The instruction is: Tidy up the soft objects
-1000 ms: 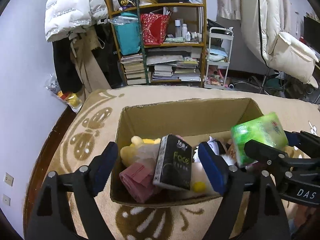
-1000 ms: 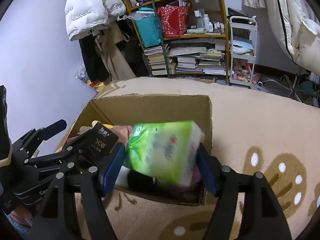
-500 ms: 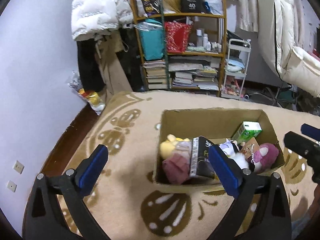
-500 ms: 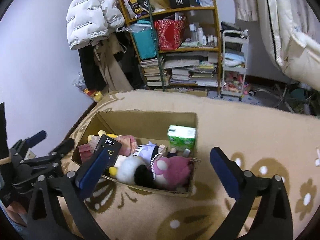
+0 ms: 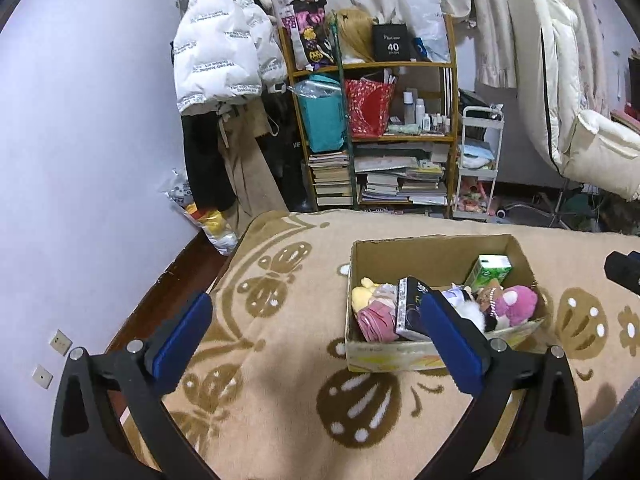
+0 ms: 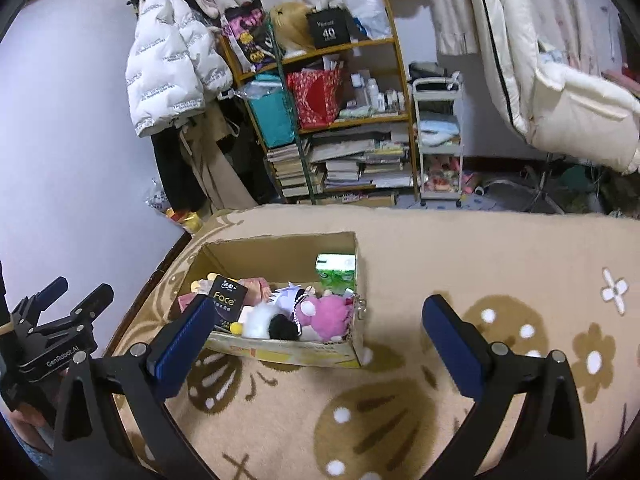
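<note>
A cardboard box [image 5: 436, 354] [image 6: 280, 350] sits on the tan blanket. It holds a green tissue pack [image 5: 490, 274] [image 6: 336, 274], a black tissue pack [image 5: 412, 308] [image 6: 228, 302], a pink plush [image 5: 516, 304] [image 6: 326, 316], a white plush [image 6: 258, 322], a yellow plush [image 5: 362, 294] and a pink cloth [image 5: 374, 318]. My left gripper [image 5: 318, 338] is open and empty, in front of the box's left side. My right gripper [image 6: 316, 342] is open and empty, in front of the box's right corner. The left gripper also shows at the right view's left edge [image 6: 60, 332].
The tan butterfly-patterned blanket [image 5: 280, 360] [image 6: 500, 280] covers the bed. Beyond its far edge stand a cluttered bookshelf [image 5: 376, 128] [image 6: 332, 120], a white trolley [image 5: 478, 168] and hanging coats [image 5: 218, 60]. A purple wall [image 5: 80, 160] is on the left.
A second ago my right gripper was shut on the green tissue pack over the box. It let go; the pack now stands in the box's far right corner. Both grippers have drawn back.
</note>
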